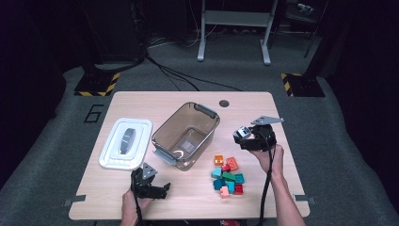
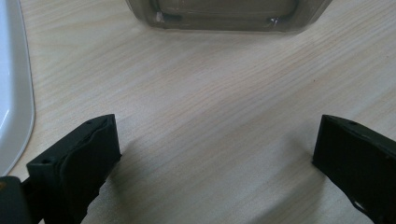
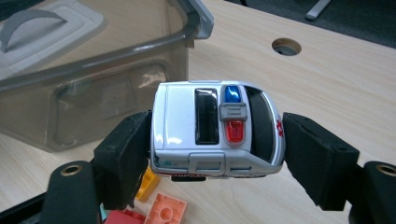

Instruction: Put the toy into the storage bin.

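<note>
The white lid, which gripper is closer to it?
Left. The left gripper sits just below the white lid. The right gripper, holding the toy car, is across the clear bin.

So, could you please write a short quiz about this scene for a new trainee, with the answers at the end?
1. True or false: the right gripper is closed on a white toy car with a blue and a red light on its roof.
2. Where does the white lid lie? A) on the bin B) on the table, left of the clear bin C) on the floor
3. What stands between the jaws of the left gripper?

Key
1. True.
2. B.
3. Nothing; they stand wide open over bare table, just in front of the bin.
</note>
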